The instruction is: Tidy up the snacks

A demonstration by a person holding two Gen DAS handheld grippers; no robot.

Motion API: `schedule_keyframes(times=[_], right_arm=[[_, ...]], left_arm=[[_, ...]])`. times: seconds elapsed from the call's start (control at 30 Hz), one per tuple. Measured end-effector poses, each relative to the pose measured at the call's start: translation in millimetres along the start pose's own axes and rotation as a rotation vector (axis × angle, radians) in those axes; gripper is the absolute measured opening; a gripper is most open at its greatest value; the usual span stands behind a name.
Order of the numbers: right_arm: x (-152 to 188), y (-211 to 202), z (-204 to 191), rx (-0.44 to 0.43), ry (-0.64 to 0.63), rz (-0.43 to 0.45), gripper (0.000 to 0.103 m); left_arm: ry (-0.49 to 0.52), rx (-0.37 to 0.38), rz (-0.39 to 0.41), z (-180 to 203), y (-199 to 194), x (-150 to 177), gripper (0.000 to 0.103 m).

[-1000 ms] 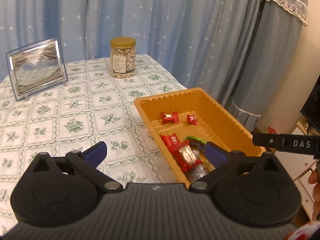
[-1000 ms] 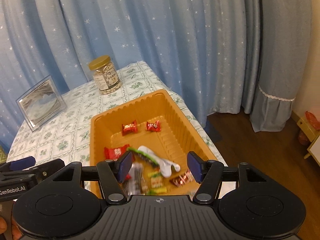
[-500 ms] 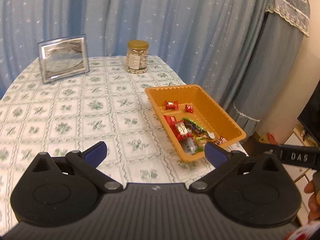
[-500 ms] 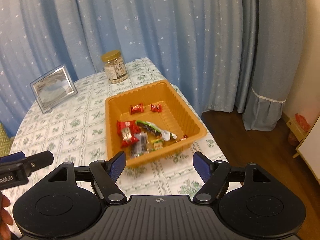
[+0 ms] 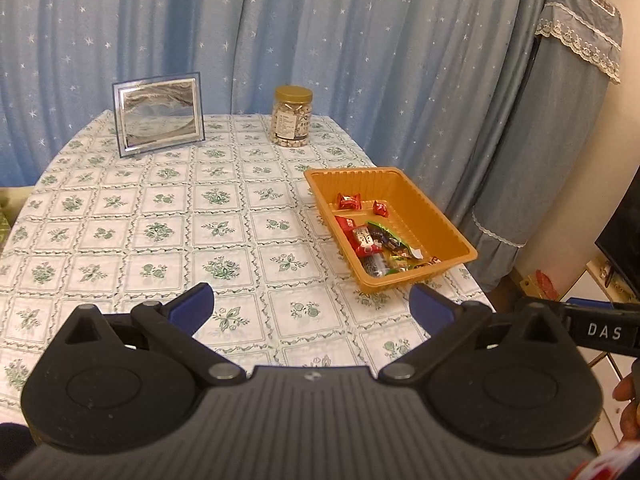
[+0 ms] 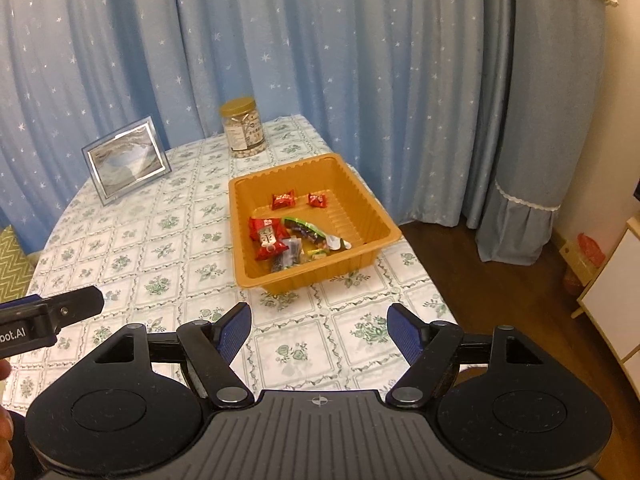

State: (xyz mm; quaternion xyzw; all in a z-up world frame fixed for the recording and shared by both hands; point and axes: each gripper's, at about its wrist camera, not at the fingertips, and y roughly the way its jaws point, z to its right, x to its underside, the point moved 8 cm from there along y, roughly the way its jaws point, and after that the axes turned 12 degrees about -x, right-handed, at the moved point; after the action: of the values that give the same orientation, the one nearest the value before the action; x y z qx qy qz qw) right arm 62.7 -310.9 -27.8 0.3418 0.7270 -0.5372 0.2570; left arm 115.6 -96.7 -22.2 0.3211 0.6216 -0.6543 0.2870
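Note:
An orange plastic tray sits on the right side of the table and holds several wrapped snacks: red candies at the far end and a pile of red, green and dark packets nearer. My left gripper is open and empty, well back from the tray above the table's near part. My right gripper is open and empty, also back from the tray. Each gripper's side shows at the edge of the other's view.
A gold-lidded jar of snacks and a silver picture frame stand at the table's far side. The table has a green-flowered cloth. Blue curtains hang behind. The table edge and wood floor lie right.
Both grippers have pulled back and up, away from the tray. The tray now looks smaller and farther off. Both stay open and empty.

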Motion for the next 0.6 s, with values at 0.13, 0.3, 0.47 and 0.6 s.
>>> schedule_keyframes(times=[0.13, 0.3, 0.47, 0.6], right_arm=[[5.2, -16.0, -4.3, -0.02, 0.016, 0.011, 0.075], [10.5, -31.7, -12.7, -0.007, -0.016, 0.016, 0.075], [18.1, -41.5, -16.4, 0.016, -0.038, 0.013, 0.075], [25.3, -48.8, -18.4, 0.012, -0.035, 0.012, 0.075]], left_arm=[[-0.006, 0.007, 0.002, -0.4, -16.7, 2.0, 0.103], [-0.005, -0.005, 0.01, 2.0, -38.6, 5.7, 0.103], [0.012, -0.002, 0.017, 7.3, -54.5, 12.1, 0.103], [0.028, -0.019, 0.03, 8.1, -61.5, 15.3, 0.103]])
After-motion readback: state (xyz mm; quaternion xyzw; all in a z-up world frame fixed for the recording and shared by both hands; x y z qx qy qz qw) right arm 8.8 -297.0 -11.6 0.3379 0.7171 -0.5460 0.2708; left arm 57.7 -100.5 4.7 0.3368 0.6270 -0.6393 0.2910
